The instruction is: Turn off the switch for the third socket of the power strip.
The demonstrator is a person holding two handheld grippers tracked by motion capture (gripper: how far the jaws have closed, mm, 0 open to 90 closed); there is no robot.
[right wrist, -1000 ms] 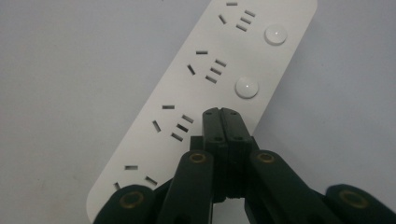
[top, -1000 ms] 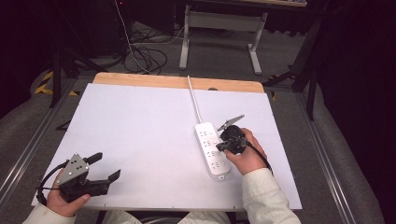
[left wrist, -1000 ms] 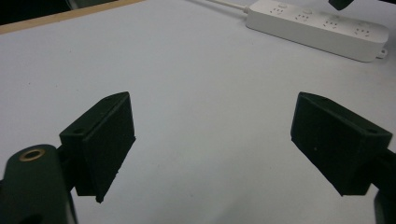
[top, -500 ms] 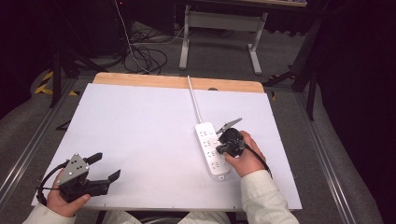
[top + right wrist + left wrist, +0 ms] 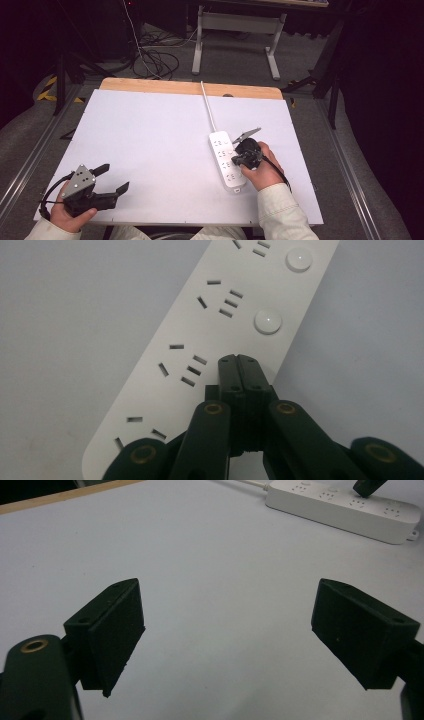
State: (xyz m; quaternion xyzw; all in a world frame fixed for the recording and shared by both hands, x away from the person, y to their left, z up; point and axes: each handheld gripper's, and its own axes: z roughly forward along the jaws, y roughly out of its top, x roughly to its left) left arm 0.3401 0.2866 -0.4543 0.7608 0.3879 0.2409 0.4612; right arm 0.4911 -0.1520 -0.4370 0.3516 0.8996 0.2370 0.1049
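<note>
Near edge, left: left gripper (image 5: pixel 111 181) held in left hand (image 5: pixel 65 212) at the front left corner of the white table (image 5: pixel 150 140), jaws spread wide, nothing between them. Seen in the left gripper view as two black pads with bare table surface in the gap.

Near edge, right: right hand (image 5: pixel 262 170) holding right gripper (image 5: pixel 234 161), jaws pressed together, empty. In the right gripper view, closed tips (image 5: pixel 238 360) resting over the white power strip (image 5: pixel 220 335), at the spot in line with the strip's round buttons (image 5: pixel 268 321), beside the third socket group; cannot tell if touching.

Middle: power strip (image 5: pixel 227 159) lying flat on the right half of the table, long axis running roughly front to back.

Far: white cord (image 5: pixel 207 105) running from the strip's far end to the wooden back edge (image 5: pixel 190 88) of the table.
</note>
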